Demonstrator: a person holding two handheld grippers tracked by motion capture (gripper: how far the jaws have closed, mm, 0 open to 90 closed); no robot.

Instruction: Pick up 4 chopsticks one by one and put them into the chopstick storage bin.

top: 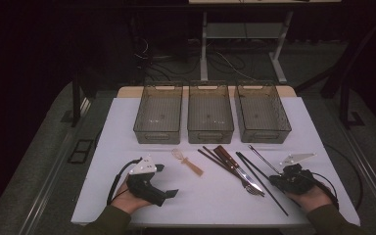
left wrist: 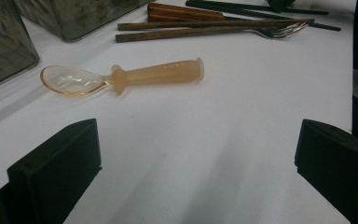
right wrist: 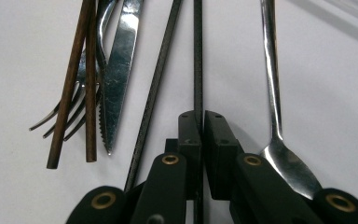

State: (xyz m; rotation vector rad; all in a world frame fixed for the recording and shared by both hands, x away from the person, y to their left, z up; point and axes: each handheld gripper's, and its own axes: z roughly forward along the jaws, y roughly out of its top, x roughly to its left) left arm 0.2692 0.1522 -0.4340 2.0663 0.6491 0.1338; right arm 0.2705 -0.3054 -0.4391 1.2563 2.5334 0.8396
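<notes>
I count three bins [top: 158, 113] [top: 210, 112] [top: 262, 112], one plastic spoon [top: 187, 161], two brown chopsticks [right wrist: 70, 84], two black chopsticks [right wrist: 154, 84], one knife [right wrist: 117, 70], one fork [right wrist: 65, 116] and one metal spoon [right wrist: 279, 140].

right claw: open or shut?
Shut on a black chopstick. In the right gripper view the right claw has its jaws pressed together around the thin black rod, which runs straight up between them.

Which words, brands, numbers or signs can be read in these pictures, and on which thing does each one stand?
Embossed letters on the handle of the orange spoon: too faint and blurred to read in the left gripper view.
The three bins, the knife, the fork and the chopsticks: no readable text.
</notes>
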